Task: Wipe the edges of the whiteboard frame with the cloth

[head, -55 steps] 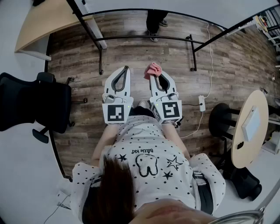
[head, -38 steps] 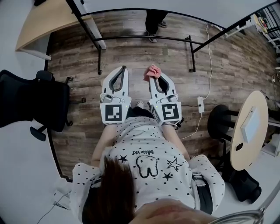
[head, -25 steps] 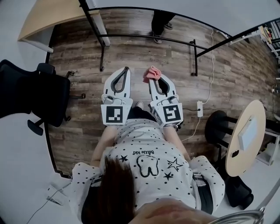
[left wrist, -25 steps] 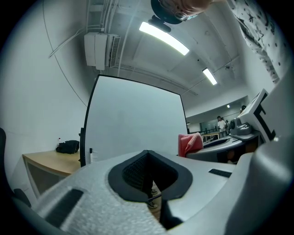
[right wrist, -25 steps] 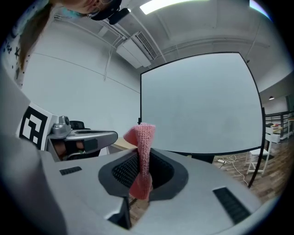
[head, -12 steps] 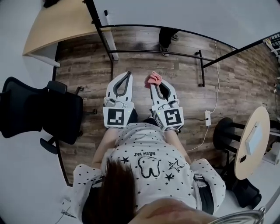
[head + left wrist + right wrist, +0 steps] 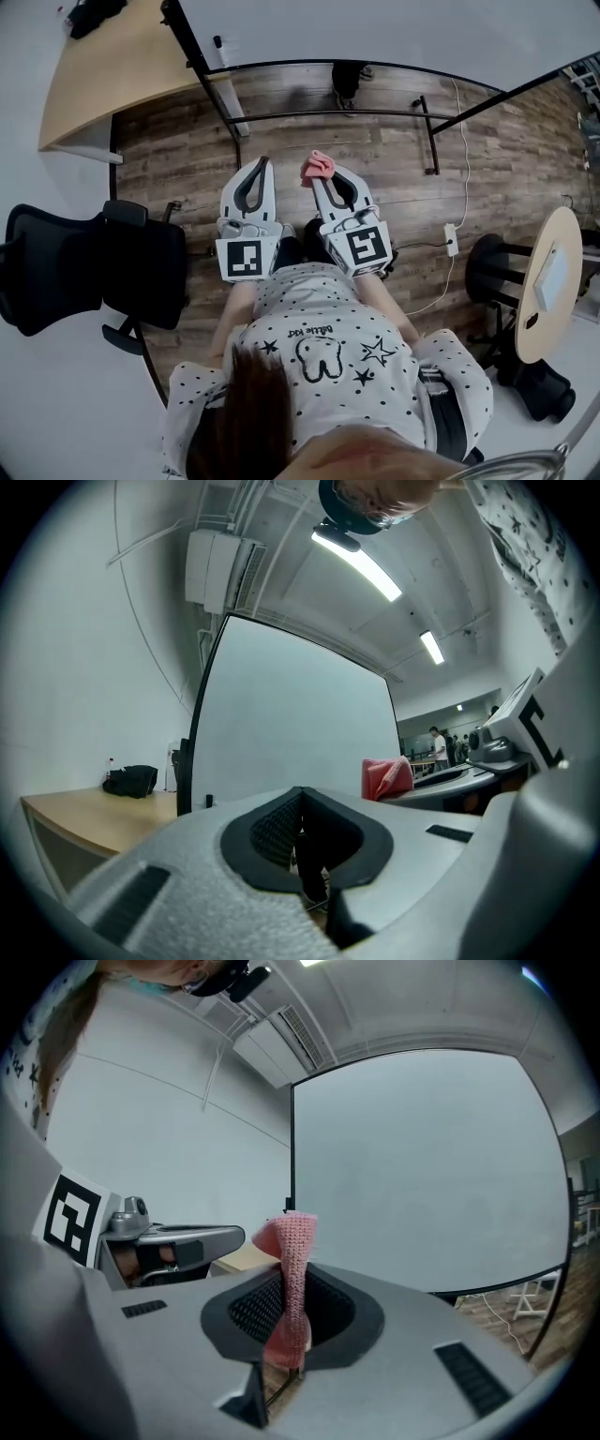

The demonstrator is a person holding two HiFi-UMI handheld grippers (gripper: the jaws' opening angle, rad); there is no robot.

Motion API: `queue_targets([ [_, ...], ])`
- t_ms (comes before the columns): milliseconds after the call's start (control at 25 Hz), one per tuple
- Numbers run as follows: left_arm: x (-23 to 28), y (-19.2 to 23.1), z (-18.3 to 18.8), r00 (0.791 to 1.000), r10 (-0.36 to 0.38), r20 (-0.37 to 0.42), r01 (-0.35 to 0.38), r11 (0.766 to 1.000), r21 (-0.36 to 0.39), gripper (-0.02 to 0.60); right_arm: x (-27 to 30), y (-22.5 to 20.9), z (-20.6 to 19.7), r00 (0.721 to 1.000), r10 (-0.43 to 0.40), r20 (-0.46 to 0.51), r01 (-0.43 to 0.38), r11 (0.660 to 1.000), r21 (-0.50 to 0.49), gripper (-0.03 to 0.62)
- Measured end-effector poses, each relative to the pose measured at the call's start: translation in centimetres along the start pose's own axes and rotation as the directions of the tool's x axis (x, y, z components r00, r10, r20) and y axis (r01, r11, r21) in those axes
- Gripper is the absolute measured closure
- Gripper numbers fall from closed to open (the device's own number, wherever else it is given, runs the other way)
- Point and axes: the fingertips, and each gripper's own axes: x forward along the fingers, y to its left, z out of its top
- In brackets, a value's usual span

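Cloth in my right gripper, whiteboard ahead

My right gripper (image 7: 284, 1354) is clenched on the pink cloth (image 7: 291, 1260), which stands up out of its jaws. My left gripper (image 7: 302, 841) has its jaws pressed together with nothing between them. Both point toward the whiteboard (image 7: 422, 1166) and its black frame (image 7: 292, 1147). The cloth hangs in the air, apart from the frame.

The left grey plastic gripper (image 7: 259, 162) lies just left of the right grey plastic gripper (image 7: 320, 174), whose jaws pinch the pink knitted cloth (image 7: 316, 165). Ahead stands the black-framed whiteboard (image 7: 375, 28). A curved wooden desk (image 7: 112, 75) lies left of it, and a black office chair (image 7: 94, 272) stands left of the person.
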Motion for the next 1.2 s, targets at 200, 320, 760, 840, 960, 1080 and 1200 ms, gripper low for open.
queue_targets([
  [200, 1.8, 1.3, -0.9, 1.000, 0.023, -0.018, -0.024, 0.999, -0.025, 0.566, 2.6, -0.8, 0.0, 0.999, 0.043, -0.001, -0.043, 0.999, 0.006, 0.559],
  [320, 3.6, 2.0, -1.6, 0.999, 0.046, -0.025, -0.046, 0.999, -0.002, 0.566, 4.6, -2.3, -0.1, 0.998, 0.067, -0.004, -0.067, 0.998, 0.023, 0.559],
  [760, 13.0, 5.4, -2.6, 0.990, 0.135, -0.046, -0.135, 0.991, 0.004, 0.566, 12.8, -8.9, 0.2, 0.985, 0.173, -0.018, -0.171, 0.984, 0.052, 0.559],
  [840, 14.3, 5.8, -3.0, 0.988, 0.147, -0.043, -0.146, 0.989, 0.012, 0.566, 13.8, -10.1, 0.1, 0.984, 0.174, -0.024, -0.173, 0.984, 0.051, 0.559],
  [960, 15.7, 6.5, -3.5, 0.987, 0.155, -0.046, -0.154, 0.987, 0.036, 0.566, 15.0, -11.4, -0.1, 0.985, 0.169, -0.030, -0.167, 0.984, 0.055, 0.559],
  [1080, 16.4, 6.9, -4.2, 0.985, 0.157, -0.077, -0.155, 0.987, 0.037, 0.566, 15.7, -12.1, -0.2, 0.986, 0.163, -0.036, -0.161, 0.985, 0.055, 0.559],
  [1200, 16.7, 7.8, -4.8, 0.983, 0.160, -0.084, -0.157, 0.987, 0.046, 0.566, 16.5, -12.2, -0.2, 0.987, 0.159, -0.036, -0.158, 0.986, 0.050, 0.557],
])
